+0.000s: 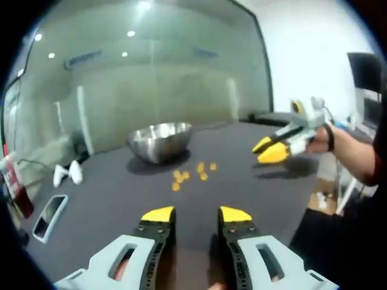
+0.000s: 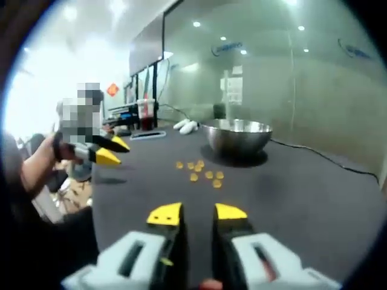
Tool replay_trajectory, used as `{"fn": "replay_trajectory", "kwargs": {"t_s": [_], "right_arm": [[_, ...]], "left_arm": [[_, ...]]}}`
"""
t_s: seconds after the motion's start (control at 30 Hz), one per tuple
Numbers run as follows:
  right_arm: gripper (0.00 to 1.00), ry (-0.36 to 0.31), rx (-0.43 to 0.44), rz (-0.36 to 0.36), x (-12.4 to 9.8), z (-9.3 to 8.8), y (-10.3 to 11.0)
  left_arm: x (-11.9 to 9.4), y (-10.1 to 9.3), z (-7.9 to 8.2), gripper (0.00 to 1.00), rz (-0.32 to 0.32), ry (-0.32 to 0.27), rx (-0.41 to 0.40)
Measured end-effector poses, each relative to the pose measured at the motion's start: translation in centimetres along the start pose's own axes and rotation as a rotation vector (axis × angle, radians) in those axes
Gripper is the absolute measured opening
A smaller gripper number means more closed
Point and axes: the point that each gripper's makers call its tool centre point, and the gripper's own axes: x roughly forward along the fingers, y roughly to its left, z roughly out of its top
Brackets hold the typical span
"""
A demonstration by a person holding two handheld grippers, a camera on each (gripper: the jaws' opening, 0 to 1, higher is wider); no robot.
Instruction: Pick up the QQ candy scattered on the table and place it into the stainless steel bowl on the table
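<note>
While both claws hang spread and empty above the table, the QQ candy point(image 1: 192, 173) lies untouched just in front of the stainless steel bowl point(image 1: 160, 141).

Since each piece is a small yellow-orange lump, I judge it light, soft and springy, perhaps tacky, so I would nip one piece at a time across its middle, tips almost brushing the dark table point(image 1: 109, 205), with a gentle squeeze so it neither squashes nor pops out. At this size I cannot tell any long axis or facing; the pieces look roughly round, so approach angle should matter little. My left gripper point(image 1: 196, 215) has its yellow tips apart with nothing between; my right gripper point(image 2: 197, 212) likewise, both short of the cluster on the side away from the bowl.
</note>
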Motion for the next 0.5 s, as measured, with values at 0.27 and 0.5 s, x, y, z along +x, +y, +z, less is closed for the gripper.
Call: {"fn": "replay_trajectory", "kwargs": {"t_s": [0.27,0.5], "right_arm": [[0.21,0.021,0.01,-0.001,0.36,-0.75,-0.67],[0.23,0.017,-0.011,0.001,0.97,-0.5,-0.73]], "left_arm": [[0.14,0.29,-0.47,0.3,-0.004,0.008,-0.003],[-0.03,-0.19,-0.62,0.31,-0.005,0.009,-0.001]]}}
